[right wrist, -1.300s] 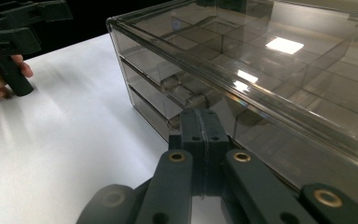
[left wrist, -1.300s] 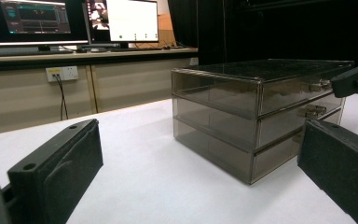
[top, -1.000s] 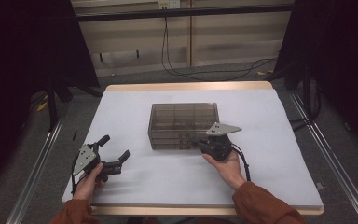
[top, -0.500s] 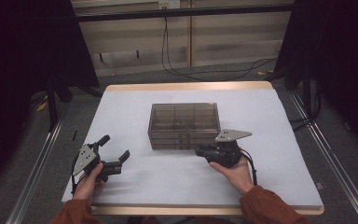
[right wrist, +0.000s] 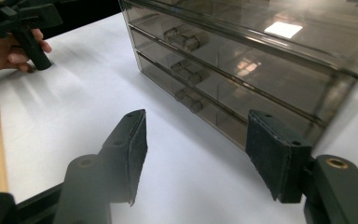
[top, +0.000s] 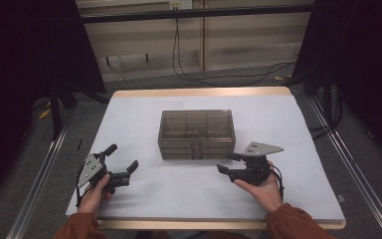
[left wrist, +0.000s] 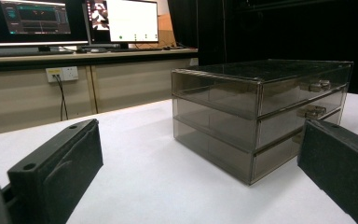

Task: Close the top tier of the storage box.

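Three drawers of the smoky translucent plastic drawer cabinet [top: 197,134] sit flush, all shut; nothing is drawn out yet. Cabinet stands mid-table on the white table cover [top: 288,124], boxy, glossy, hard-edged, small clear pulls on the front. Right gripper [top: 227,164] hovers just off its near right corner, jaws just been opening, nothing between them. Left gripper [top: 123,160] rests well apart, jaws spread, empty. Pads [right wrist: 270,149] look matte, foam-like. Likely between drawer steps.
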`<state>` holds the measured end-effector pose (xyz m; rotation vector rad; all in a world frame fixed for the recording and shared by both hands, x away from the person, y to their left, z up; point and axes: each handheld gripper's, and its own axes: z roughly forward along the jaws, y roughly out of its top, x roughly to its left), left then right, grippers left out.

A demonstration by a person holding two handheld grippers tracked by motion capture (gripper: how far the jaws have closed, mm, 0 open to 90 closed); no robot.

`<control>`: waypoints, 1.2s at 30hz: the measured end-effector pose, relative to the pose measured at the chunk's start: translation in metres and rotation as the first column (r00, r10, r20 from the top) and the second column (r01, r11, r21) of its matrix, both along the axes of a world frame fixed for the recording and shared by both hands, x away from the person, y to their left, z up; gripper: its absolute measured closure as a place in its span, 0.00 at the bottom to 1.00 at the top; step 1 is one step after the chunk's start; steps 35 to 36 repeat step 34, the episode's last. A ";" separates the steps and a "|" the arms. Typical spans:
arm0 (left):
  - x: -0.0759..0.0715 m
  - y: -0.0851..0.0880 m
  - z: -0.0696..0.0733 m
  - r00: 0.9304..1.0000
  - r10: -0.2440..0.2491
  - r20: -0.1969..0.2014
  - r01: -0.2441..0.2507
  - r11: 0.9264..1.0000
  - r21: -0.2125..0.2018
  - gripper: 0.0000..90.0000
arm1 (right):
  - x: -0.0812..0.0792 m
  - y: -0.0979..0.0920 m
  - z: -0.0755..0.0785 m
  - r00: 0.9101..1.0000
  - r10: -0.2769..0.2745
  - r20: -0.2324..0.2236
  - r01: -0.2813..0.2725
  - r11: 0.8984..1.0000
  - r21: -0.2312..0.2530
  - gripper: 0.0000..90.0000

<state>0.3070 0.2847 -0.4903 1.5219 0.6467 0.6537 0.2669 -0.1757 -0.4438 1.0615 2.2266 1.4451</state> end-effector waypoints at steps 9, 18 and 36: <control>0.000 -0.001 0.000 1.000 0.005 -0.002 -0.005 1.000 -0.010 0.00 | -0.013 -0.032 -0.003 0.997 -0.080 -0.014 0.080 0.997 0.016 0.29; 0.000 0.000 0.000 1.000 0.002 -0.001 -0.002 1.000 0.000 0.00 | -0.022 -0.060 -0.005 0.986 -0.163 -0.021 0.163 0.987 0.006 0.19; 0.000 0.000 0.000 1.000 0.004 -0.004 -0.004 1.000 -0.012 0.00 | -0.024 -0.107 -0.017 0.944 -0.323 -0.066 0.323 0.946 -0.013 0.06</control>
